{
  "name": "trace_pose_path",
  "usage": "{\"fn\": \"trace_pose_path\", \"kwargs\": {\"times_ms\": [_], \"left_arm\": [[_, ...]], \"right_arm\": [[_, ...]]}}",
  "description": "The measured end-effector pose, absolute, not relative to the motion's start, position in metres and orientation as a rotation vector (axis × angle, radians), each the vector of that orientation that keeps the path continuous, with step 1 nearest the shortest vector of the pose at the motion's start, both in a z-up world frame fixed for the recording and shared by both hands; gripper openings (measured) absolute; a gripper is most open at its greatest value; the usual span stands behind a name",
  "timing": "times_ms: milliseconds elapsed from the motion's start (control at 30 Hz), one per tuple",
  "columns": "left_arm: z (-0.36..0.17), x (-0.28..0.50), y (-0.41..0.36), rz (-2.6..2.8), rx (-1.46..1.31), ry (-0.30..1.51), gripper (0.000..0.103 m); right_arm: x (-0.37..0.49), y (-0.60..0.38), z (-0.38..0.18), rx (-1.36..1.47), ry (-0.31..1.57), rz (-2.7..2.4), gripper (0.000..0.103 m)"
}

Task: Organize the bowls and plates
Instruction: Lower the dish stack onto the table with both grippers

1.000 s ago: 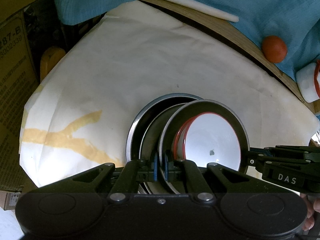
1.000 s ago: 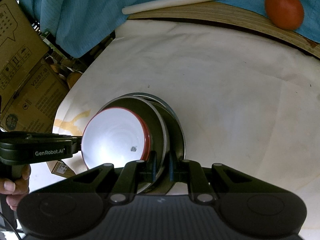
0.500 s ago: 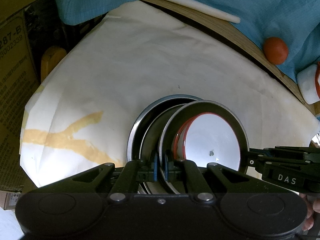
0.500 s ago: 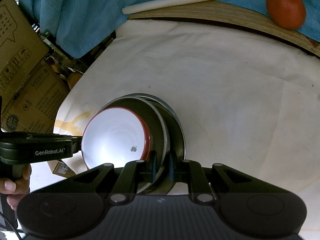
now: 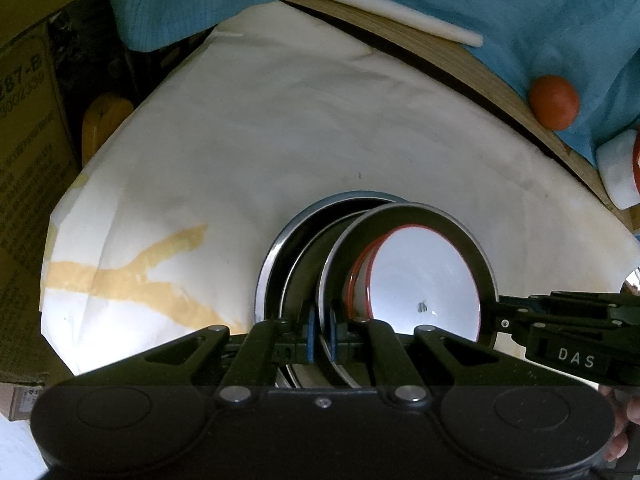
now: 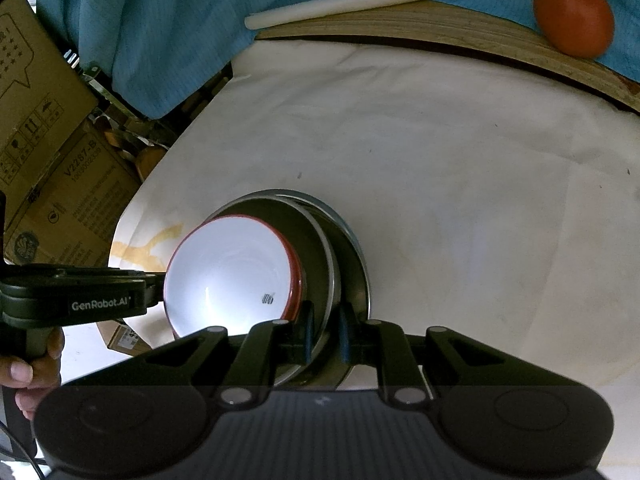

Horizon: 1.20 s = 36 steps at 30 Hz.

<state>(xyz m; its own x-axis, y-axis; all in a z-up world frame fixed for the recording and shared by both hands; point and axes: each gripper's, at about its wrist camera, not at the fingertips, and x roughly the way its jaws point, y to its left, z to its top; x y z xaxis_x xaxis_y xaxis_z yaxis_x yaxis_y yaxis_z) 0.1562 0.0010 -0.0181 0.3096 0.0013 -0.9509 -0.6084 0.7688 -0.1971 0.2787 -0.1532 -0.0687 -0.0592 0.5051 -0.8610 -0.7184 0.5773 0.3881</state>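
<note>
White paper covers the counter [image 6: 460, 184], with a blue cloth [image 6: 168, 28] and cardboard boxes [image 6: 52, 152] behind. Nested stack of dark metal plates [image 5: 304, 248] carries a white bowl with a red rim [image 5: 420, 280] and looks to hang just above the paper. Left gripper [image 5: 319, 330] and right gripper [image 6: 325, 330] each have fingers clenched on a plate rim from opposite sides, probably so the pile stays level and nothing slides while it's moved as one.
</note>
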Motion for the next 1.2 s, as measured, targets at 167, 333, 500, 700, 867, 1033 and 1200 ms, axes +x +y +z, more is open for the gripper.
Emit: {"fn": "trace_pose_path", "kwargs": {"times_ms": [167,333,500,700,867,1033,1200], "left_arm": [[-0.018,0.156,0.0,0.442,-0.593,1.203,0.006],[-0.017,0.156,-0.001,0.448,-0.576,1.205,0.01],[-0.016,0.157,0.0,0.462,-0.561,1.209,0.016],[-0.009,0.156,-0.003,0.479,-0.506,1.196,0.027],[-0.007,0.155,-0.002,0.483,-0.494,1.185,0.028],[-0.006,0.155,-0.004,0.487,-0.484,1.182,0.028],[-0.004,0.155,-0.008,0.495,-0.473,1.182,0.029]], "right_arm": [[0.28,-0.154,-0.068,-0.208,1.279,1.019,0.017],[0.28,-0.154,-0.069,-0.208,1.277,1.018,0.019],[0.281,-0.156,-0.07,-0.205,1.276,1.015,0.022],[0.281,-0.158,-0.069,-0.203,1.266,1.016,0.025],[0.282,-0.16,-0.069,-0.196,1.264,1.02,0.025],[0.282,-0.162,-0.069,-0.191,1.259,1.022,0.027],[0.282,-0.164,-0.068,-0.186,1.255,1.026,0.028]]}}
